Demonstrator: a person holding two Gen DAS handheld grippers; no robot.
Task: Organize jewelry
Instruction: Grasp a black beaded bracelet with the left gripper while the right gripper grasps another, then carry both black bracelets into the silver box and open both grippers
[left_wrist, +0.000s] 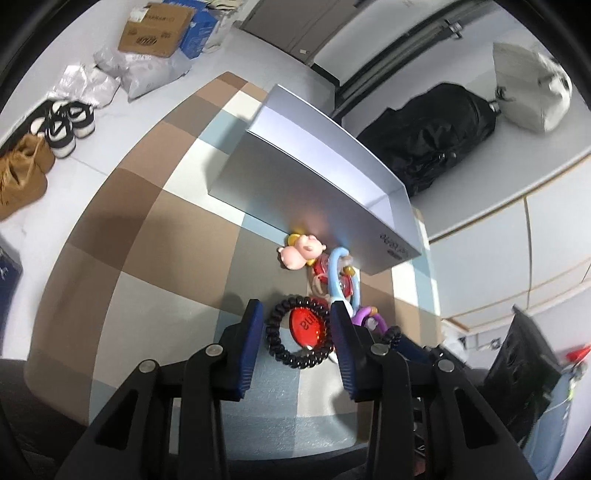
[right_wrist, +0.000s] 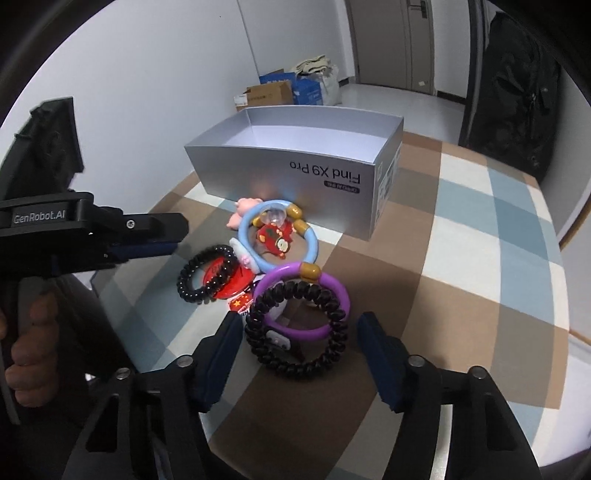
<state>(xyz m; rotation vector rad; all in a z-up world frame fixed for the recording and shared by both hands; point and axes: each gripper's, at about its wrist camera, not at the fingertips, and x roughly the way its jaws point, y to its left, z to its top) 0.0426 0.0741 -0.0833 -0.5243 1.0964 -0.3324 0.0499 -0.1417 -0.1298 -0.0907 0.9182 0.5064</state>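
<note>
Your right gripper (right_wrist: 299, 345) has its blue ribbed pads standing apart on either side of a black coiled hair tie (right_wrist: 297, 328); neither pad presses it, so nothing is gripped. That springy spiral ring lies over a smooth purple bangle (right_wrist: 334, 295) with a gold bead.

Your left gripper (left_wrist: 295, 332) stands narrowly parted around a second black coil tie (left_wrist: 291, 332), which rings a glossy red round badge (left_wrist: 306, 325). Whether the pads touch the coil you cannot tell from these views.

Beyond them a pale blue bangle (right_wrist: 314, 243) with gold beads lies around a small red charm (right_wrist: 275, 236), with a pink rubbery figurine (left_wrist: 299, 251) against the box wall.

The pile sits on the table's checked cloth (right_wrist: 461, 229) of brown, cream and blue squares, just in front of the open silver cardboard box (right_wrist: 295, 177), rectangular and matte, nearer the far edge
</note>
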